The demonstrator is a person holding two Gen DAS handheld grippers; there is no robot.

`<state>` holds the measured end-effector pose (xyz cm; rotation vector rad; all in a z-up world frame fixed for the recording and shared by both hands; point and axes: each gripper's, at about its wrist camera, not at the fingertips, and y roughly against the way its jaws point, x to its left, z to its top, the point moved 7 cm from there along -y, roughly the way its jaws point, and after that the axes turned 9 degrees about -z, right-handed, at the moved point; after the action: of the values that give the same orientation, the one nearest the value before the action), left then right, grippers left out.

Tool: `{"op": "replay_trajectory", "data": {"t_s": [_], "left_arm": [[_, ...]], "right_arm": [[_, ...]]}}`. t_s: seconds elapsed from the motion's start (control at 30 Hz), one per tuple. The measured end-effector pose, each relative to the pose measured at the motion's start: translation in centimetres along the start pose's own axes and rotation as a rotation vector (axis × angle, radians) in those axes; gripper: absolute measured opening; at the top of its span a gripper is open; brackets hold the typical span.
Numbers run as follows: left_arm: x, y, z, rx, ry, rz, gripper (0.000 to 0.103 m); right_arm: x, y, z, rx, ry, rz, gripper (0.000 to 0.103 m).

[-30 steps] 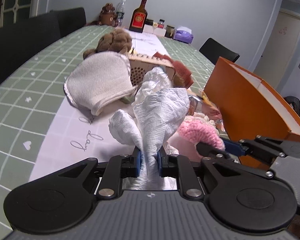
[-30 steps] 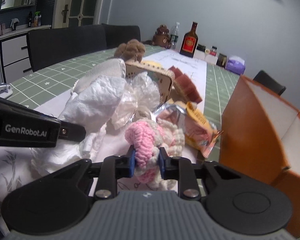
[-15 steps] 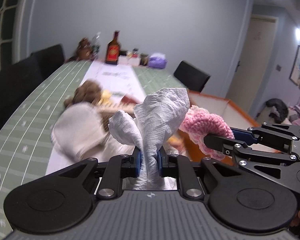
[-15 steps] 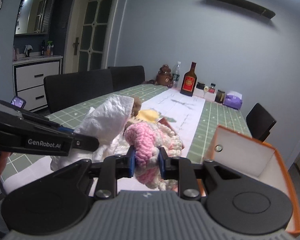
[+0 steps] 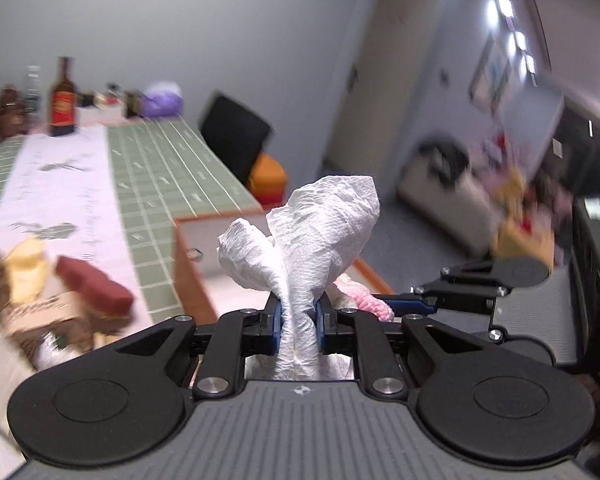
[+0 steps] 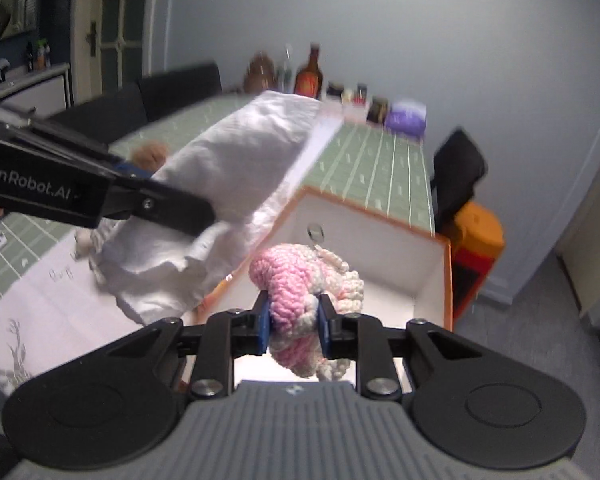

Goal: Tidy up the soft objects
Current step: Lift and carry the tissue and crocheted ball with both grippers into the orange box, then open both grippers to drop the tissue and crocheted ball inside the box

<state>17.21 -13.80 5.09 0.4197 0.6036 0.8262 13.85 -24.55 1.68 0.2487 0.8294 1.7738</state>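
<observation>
My left gripper [image 5: 297,326] is shut on a crumpled white tissue [image 5: 316,232] and holds it in the air above the near corner of the orange box [image 5: 188,264]. My right gripper [image 6: 294,330] is shut on a pink and cream crochet toy [image 6: 300,280] and holds it over the box's white inside [image 6: 380,248]. The tissue also shows in the right wrist view [image 6: 228,184], to the left of the toy. The toy's pink edge shows in the left wrist view [image 5: 370,300] beside the right gripper's fingers [image 5: 424,306].
On the green checked table [image 5: 172,168] lie a brown plush [image 6: 150,152], a dark red cloth [image 5: 94,280] and a cardboard box [image 5: 32,304]. Bottles and jars [image 6: 308,76] stand at the far end. A black chair [image 6: 458,172] stands beyond the orange box.
Both grippers have lifted their objects off the table and swung right, from the pile to above the open orange box. Both stay shut.
</observation>
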Motion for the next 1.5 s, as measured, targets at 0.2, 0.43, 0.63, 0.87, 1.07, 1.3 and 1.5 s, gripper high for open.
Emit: {"op": "replay_trajectory", "data": {"t_s": [0.2,0.43,0.63,0.87,1.07,1.3,1.5], "left_arm": [[0.0,-8.4,-1.1,0.234,-0.017,0.000,0.018],[0.7,-12.8,-3.2,0.384,-0.071,0.060,0.018],[1.0,-15.0,-4.7,0.482,-0.076,0.079,0.020],[1.5,-15.7,-5.6,0.554,-0.098,0.107,0.024],[2.4,-15.7,-5.6,0.581,-0.067,0.117,0.034],[2.2,-13.8,-4.2,0.533,-0.041,0.086,0.051],[1.8,-10.5,-2.9,0.468,-0.051,0.065,0.062]], "right_arm": [[-3.0,-4.0,-2.3,0.175,0.021,0.022,0.022],[-3.9,-7.9,-4.5,0.304,0.078,0.074,0.022],[-4.2,-10.6,-5.1,0.392,0.098,0.126,0.022],[-3.6,-12.3,-5.5,0.454,0.122,0.159,0.025],[-2.8,-13.2,-5.3,0.494,0.153,0.161,0.034],[-2.8,-12.2,-4.5,0.512,0.182,0.143,0.047],[-2.9,-9.7,-2.9,0.468,0.209,0.113,0.056]]}}
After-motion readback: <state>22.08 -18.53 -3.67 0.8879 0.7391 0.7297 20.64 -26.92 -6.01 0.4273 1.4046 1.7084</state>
